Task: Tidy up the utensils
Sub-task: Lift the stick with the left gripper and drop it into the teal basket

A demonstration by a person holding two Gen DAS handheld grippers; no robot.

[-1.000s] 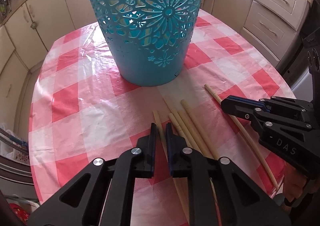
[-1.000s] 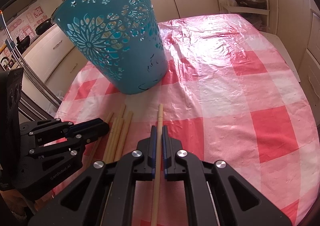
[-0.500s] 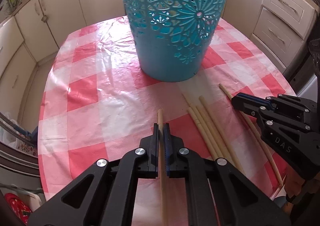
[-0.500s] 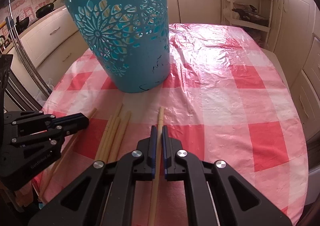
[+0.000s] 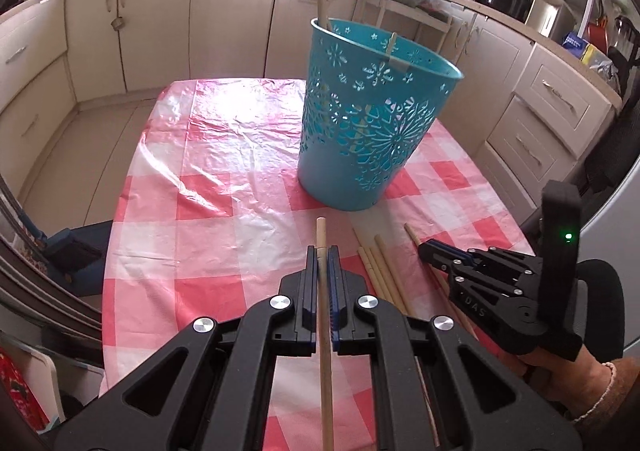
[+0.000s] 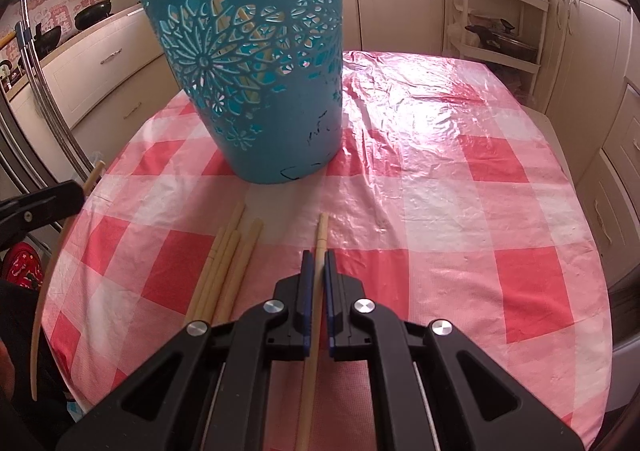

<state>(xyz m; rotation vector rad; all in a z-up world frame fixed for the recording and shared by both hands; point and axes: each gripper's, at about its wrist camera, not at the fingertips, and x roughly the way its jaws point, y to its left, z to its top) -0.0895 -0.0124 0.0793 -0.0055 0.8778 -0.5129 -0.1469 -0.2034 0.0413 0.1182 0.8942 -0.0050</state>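
One teal basket point(image 5: 372, 123) stands on the checked surface point(image 5: 224, 235), two sticks inside. Four loose chopsticks point(image 6: 224, 267) lie before it. Left gripper point(image 5: 321, 255) and right gripper point(image 6: 316, 263) each have jaws clamped on one chopstick.

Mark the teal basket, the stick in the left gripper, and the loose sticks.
teal basket point(image 5: 362, 155), left wrist view, front wall.
stick in the left gripper point(image 5: 321, 239), left wrist view, tip.
loose sticks point(image 6: 224, 271), right wrist view, mid-bundle.
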